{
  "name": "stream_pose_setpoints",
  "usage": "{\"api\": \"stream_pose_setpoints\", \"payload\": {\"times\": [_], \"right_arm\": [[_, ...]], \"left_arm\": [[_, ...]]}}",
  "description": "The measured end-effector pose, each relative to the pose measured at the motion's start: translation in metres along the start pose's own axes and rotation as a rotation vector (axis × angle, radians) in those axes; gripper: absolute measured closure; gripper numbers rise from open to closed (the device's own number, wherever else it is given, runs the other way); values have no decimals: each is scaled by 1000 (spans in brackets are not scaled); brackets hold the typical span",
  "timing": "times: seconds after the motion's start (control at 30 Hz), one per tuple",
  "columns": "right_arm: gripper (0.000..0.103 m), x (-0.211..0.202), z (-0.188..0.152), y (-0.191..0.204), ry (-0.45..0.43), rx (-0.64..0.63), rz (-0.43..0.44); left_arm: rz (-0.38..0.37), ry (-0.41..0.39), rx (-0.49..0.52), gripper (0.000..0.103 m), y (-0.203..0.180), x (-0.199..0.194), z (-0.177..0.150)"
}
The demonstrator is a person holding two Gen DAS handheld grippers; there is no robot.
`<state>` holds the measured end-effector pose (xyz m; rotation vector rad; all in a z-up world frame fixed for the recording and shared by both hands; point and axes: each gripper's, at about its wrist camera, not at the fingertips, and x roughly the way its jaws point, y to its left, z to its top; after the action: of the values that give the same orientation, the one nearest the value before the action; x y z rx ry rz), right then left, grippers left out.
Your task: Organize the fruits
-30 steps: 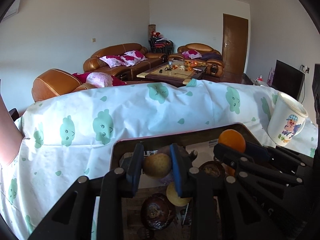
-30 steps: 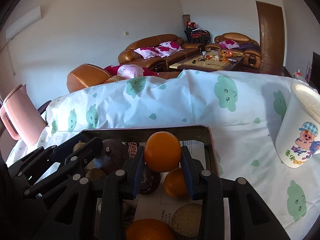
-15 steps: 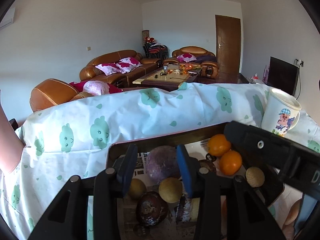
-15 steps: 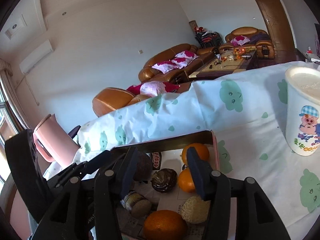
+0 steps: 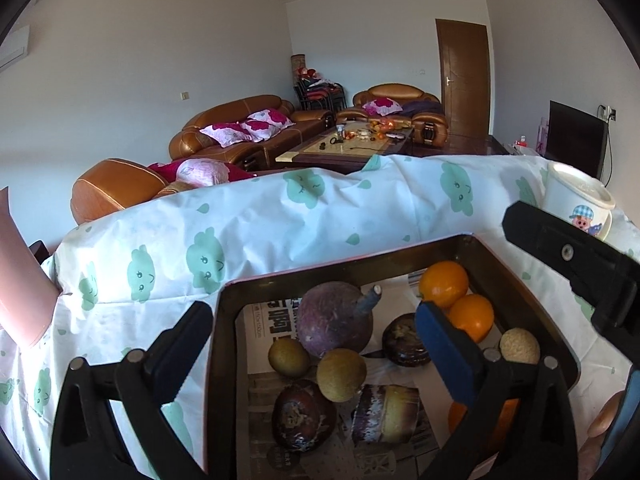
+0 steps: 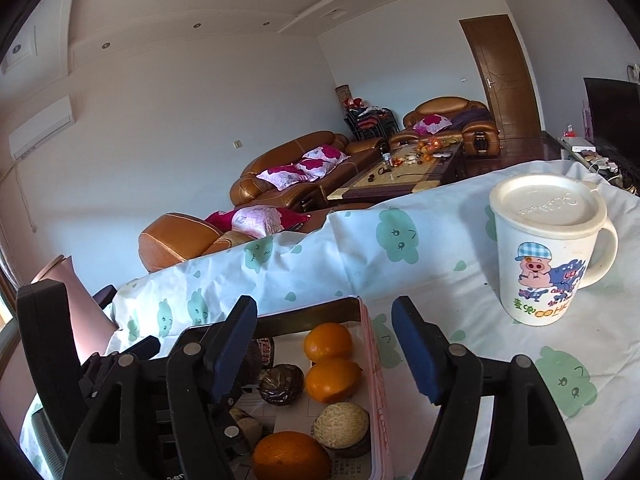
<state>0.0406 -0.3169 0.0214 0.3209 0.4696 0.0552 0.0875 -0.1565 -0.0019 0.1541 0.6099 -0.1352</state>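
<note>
A table (image 5: pixel 320 216) is draped in a pale, wrinkled cloth (image 6: pixel 440 256) printed with smiling green cloud faces and small green drops. Directly on the cloth sits a dark rectangular tray (image 5: pixel 224 344) with a pink outer rim, lined with printed paper and filled with fruit. At about 2 o'clock from the tray, well apart from it, stands an upright cream mug (image 6: pixel 548 252) with a lid, a cartoon pig picture and its handle turned to 3 o'clock. At about 9 o'clock from the tray, at the cloth's edge, stands a pink vessel (image 5: pixel 20 276), only partly visible.
</note>
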Motion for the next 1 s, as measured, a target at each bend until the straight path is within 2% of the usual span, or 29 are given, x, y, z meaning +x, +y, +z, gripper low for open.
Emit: {"api": "stream_pose_setpoints", "payload": {"times": [0.17, 0.37, 0.57, 1.0], "right_arm": [[31, -7, -3, 4, -69, -37, -20], [22, -19, -11, 27, -146, -162, -19], [21, -35, -20, 43, -191, -233, -35], [20, -81, -38, 44, -254, -235, -38]], "left_arm": [[18, -23, -74, 0, 15, -9, -5], [59, -130, -120, 0, 26, -32, -11], [71, -157, -124, 0, 30, -45, -18], [66, -248, -98, 0, 26, -89, -42]]}}
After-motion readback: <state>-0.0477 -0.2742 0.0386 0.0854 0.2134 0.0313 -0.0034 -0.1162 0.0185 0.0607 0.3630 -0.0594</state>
